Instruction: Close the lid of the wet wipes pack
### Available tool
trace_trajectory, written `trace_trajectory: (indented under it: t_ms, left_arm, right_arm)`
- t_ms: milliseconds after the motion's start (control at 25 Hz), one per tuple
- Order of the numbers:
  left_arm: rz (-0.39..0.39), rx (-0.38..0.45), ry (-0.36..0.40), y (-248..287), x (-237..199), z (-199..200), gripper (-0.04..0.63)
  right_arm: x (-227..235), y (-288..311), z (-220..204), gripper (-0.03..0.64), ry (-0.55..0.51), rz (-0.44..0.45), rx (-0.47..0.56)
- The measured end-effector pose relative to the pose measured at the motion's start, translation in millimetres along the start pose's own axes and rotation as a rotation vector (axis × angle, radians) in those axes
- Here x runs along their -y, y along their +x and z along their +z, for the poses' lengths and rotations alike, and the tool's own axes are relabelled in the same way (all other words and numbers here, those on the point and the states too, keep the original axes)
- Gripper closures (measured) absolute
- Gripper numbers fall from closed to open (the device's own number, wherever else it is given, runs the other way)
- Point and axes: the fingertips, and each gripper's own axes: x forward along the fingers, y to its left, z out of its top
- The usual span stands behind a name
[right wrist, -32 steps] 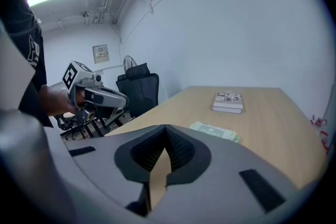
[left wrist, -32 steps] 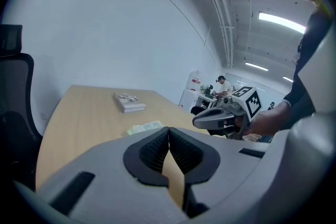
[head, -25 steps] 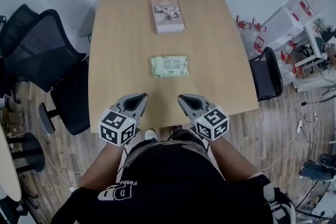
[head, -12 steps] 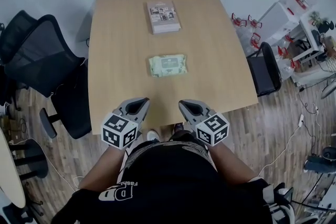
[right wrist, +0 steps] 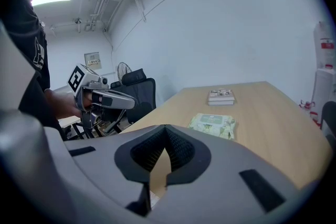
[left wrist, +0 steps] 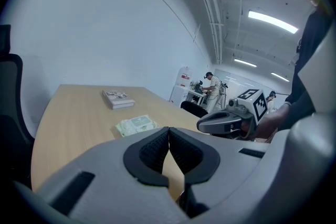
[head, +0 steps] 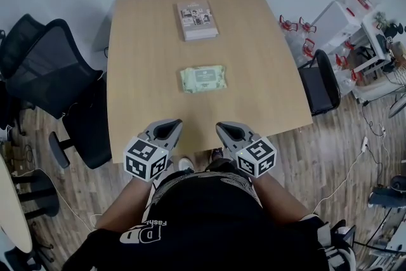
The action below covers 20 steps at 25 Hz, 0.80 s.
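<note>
A pale green wet wipes pack (head: 203, 79) lies flat in the middle of the wooden table (head: 139, 92); its lid lies flat against the pack. It also shows in the left gripper view (left wrist: 136, 125) and the right gripper view (right wrist: 212, 124). My left gripper (head: 174, 124) hovers at the table's near edge, shut and empty. My right gripper (head: 220, 127) sits beside it, also shut with nothing between its pads. Both point toward the pack from well short of it.
A book (head: 197, 19) lies near the table's far edge. Black office chairs (head: 47, 73) stand to the left, another chair (head: 320, 89) to the right. White shelving with red items (head: 342, 28) is at the far right. Cables run over the wooden floor.
Both grippers shifted slightly toward the table's near edge; the head view moved a little. The pack and book have not moved.
</note>
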Motion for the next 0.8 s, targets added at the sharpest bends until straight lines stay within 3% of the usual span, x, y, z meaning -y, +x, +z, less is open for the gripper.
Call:
trace_trajectory:
  t_ms: [800]
  left_arm:
    - [-0.013,-0.016,0.011,14.8,-0.6,5.0,0.577]
  right_arm:
    - [11.2,1.0,2.3,0.612,-0.021,0.001,-0.016]
